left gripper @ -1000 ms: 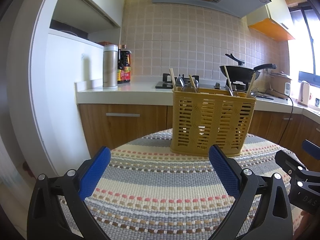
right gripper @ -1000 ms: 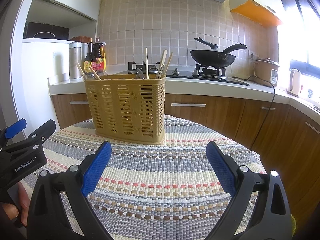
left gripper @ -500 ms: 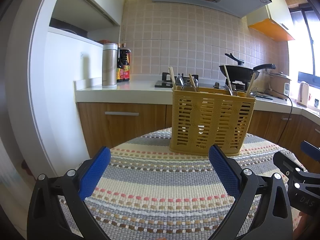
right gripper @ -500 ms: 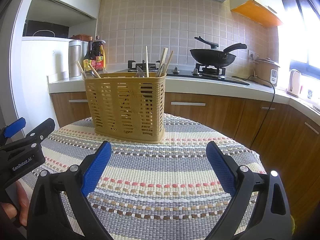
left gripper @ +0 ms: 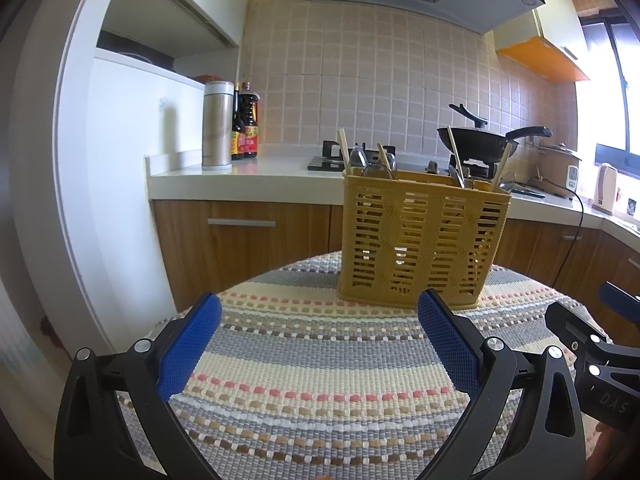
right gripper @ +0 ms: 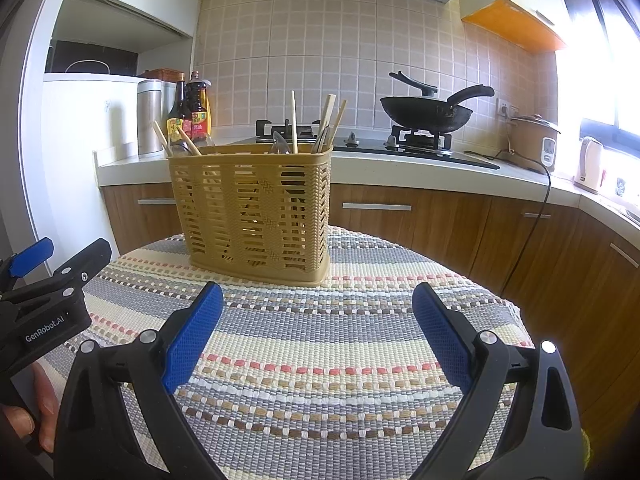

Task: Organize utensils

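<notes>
A yellow slotted plastic utensil basket (left gripper: 422, 240) stands upright at the far side of a round table with a striped woven cloth (left gripper: 320, 376); it also shows in the right wrist view (right gripper: 256, 212). Wooden chopsticks (right gripper: 294, 122) and spoons (left gripper: 374, 170) stick up from its compartments. My left gripper (left gripper: 318, 322) is open and empty, above the cloth in front of the basket. My right gripper (right gripper: 318, 314) is open and empty, also short of the basket. Each gripper shows at the other view's edge.
Behind the table runs a kitchen counter (right gripper: 400, 168) with a gas stove, a black wok (right gripper: 426, 110), sauce bottles (left gripper: 246, 128), a steel flask (left gripper: 217, 126), a rice cooker (right gripper: 534, 140) and a kettle. A white fridge (left gripper: 116, 184) stands at left.
Both grippers have drawn back slightly and tilted up a little; the basket sits a bit higher in both views. Both stay open and empty.
</notes>
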The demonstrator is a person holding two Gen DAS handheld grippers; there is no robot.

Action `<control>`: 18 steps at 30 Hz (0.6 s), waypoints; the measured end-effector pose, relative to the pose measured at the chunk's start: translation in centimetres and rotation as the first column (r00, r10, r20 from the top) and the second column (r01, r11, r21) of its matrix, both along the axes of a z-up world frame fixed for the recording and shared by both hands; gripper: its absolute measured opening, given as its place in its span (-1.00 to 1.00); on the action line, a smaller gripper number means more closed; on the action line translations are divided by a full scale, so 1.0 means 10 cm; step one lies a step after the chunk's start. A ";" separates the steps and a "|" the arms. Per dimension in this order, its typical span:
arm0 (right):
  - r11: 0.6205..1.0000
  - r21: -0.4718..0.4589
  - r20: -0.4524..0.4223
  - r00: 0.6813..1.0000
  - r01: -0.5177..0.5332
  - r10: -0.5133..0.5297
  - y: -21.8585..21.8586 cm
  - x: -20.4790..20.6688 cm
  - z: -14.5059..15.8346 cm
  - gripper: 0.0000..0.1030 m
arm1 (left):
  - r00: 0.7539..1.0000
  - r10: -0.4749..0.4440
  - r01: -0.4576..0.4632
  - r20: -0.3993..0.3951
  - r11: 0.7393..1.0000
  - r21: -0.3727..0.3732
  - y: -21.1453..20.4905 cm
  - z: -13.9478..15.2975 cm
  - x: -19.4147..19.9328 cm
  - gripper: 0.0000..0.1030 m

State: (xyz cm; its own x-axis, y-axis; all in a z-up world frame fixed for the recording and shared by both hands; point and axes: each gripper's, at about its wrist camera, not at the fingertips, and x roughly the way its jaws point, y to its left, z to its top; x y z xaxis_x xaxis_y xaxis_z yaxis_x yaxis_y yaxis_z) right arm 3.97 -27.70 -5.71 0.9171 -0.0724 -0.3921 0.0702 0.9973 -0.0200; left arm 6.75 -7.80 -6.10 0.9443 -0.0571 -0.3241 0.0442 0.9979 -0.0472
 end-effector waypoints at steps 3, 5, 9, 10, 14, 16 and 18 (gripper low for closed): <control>1.000 0.001 -0.001 1.000 -0.001 0.001 0.00 0.00 0.00 0.77 | 1.000 -0.002 0.002 -0.007 1.000 0.000 -0.01 -0.01 0.01 0.85; 1.000 0.002 -0.001 1.000 -0.001 0.001 0.00 0.00 -0.01 0.77 | 1.000 -0.001 0.001 -0.004 1.000 0.001 -0.01 -0.01 0.00 0.85; 1.000 0.001 -0.001 1.000 -0.002 0.002 -0.01 0.01 -0.01 0.77 | 1.000 -0.002 0.002 -0.004 1.000 0.002 -0.02 -0.01 0.00 0.85; 1.000 0.001 -0.001 1.000 -0.002 0.002 -0.01 0.01 -0.01 0.77 | 1.000 -0.002 0.002 -0.004 1.000 0.002 -0.02 -0.01 0.00 0.85; 1.000 0.001 -0.003 1.000 -0.003 0.003 0.00 0.00 -0.01 0.77 | 1.000 -0.002 0.002 -0.004 1.000 0.002 -0.02 -0.01 0.00 0.85; 1.000 0.000 -0.002 1.000 -0.006 0.006 -0.01 0.01 -0.01 0.77 | 1.000 -0.002 0.002 -0.005 1.000 0.003 -0.02 -0.01 0.00 0.85; 1.000 0.000 -0.003 1.000 -0.005 0.005 0.00 0.01 -0.01 0.77 | 1.000 -0.007 0.007 -0.006 1.000 0.004 -0.03 -0.01 0.00 0.85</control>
State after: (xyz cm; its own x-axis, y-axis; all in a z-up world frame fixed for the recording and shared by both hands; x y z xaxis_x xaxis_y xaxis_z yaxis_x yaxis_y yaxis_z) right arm 4.07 -27.74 -5.81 0.9161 -0.0674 -0.3953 0.0648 0.9977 -0.0197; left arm 6.76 -8.07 -6.20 0.9418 -0.0621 -0.3304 0.0505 0.9978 -0.0435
